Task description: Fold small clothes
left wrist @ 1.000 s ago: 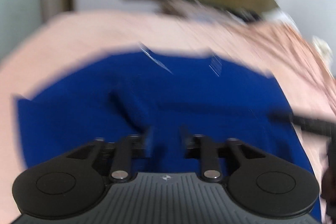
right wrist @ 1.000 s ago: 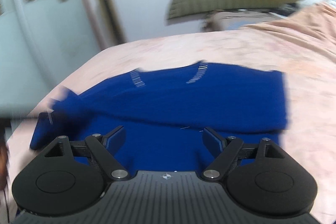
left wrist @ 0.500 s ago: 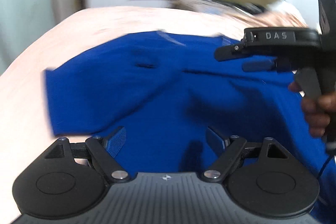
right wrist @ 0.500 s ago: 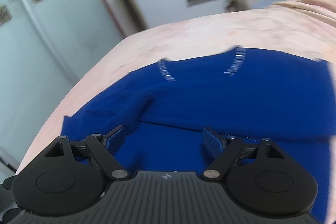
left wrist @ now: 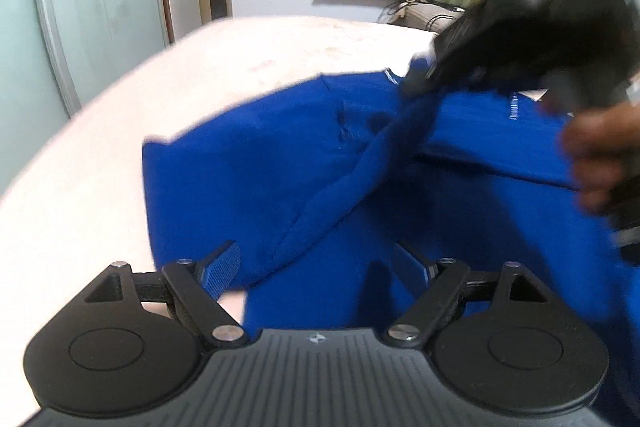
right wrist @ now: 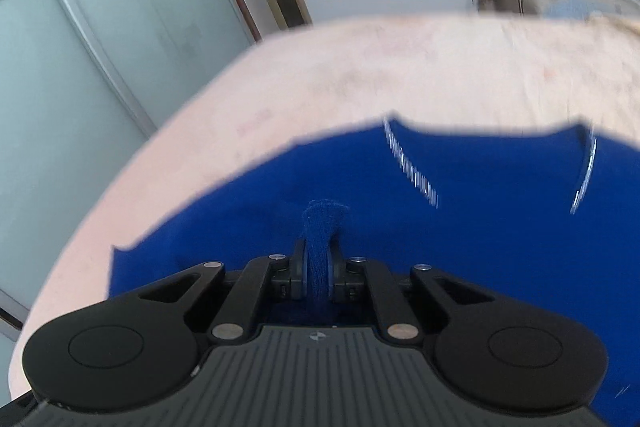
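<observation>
Fabric of the blue garment (left wrist: 248,187) lies on the pink bed cover (left wrist: 80,163), one ridge rising toward 1 o'clock into the right gripper (right wrist: 318,267), which is clamped on that fold. The left gripper (left wrist: 320,261) hangs spread and empty at the near hem, so the right is the nearer to the work.

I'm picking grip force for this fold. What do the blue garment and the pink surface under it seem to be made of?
Blue garment: looks like a soft matte knit; a ribbed weave shows on the fold pinched in the right gripper, probably cotton or fleece. Pink bedcover: dull, faintly mottled cloth, its fiber unclear through the blur.
</observation>
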Tool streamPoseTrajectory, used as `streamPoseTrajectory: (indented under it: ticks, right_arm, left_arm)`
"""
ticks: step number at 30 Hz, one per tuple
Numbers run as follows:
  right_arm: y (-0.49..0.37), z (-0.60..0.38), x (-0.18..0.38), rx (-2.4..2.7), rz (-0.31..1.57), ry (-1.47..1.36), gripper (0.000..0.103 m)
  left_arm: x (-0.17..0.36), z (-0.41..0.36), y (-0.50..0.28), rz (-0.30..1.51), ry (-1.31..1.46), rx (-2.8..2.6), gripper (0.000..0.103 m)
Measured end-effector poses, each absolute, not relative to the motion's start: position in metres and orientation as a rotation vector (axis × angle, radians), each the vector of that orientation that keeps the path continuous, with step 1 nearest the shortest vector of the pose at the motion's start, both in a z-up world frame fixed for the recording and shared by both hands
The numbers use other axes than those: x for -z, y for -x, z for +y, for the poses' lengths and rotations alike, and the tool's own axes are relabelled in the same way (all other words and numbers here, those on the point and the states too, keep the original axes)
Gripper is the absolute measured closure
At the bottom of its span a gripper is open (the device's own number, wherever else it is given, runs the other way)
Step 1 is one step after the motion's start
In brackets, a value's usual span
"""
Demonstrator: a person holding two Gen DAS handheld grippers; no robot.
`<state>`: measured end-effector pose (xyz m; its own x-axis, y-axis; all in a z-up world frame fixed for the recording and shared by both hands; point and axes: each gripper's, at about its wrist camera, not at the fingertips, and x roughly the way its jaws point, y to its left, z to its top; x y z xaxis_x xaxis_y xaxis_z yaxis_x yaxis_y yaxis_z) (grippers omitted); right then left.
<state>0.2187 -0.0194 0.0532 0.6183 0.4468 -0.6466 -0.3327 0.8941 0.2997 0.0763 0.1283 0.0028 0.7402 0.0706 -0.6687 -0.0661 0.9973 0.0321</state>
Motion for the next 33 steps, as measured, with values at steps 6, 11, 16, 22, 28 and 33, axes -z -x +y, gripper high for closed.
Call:
streamPoseTrajectory:
  ticks: [6,11,16,22,28,33]
  right_arm:
    - [-0.220,-0.062,-0.105,-0.436,0.626,-0.229,0.092]
    - [-0.227,-0.112,-0.124,-0.427,0.547,-0.332,0.092]
    - [-0.237,-0.157,-0.124,-0.371,0.501,-0.384,0.092]
    - [-0.225,-0.221,-0.107,-0.261,0.460,-0.425,0.092]
    - [-0.209,-0.277,-0.066,-0.151,0.507,-0.478,0.092]
    - [-0.197,-0.301,-0.031,-0.076,0.597,-0.487,0.082]
  left_arm:
    - [-0.005,0.109,-0.111,0.677,-0.148,-0.172,0.019]
    - [-0.005,0.123,-0.146,0.674,-0.106,-0.311,0.018]
    - [-0.011,0.145,-0.165,0.665,0.001,-0.405,0.018]
    - [-0.017,0.156,-0.167,0.657,0.043,-0.418,0.013]
    - [-0.003,0.150,-0.169,0.708,0.056,-0.377,0.013]
    - [0.005,0.149,-0.164,0.756,0.045,-0.342,0.013]
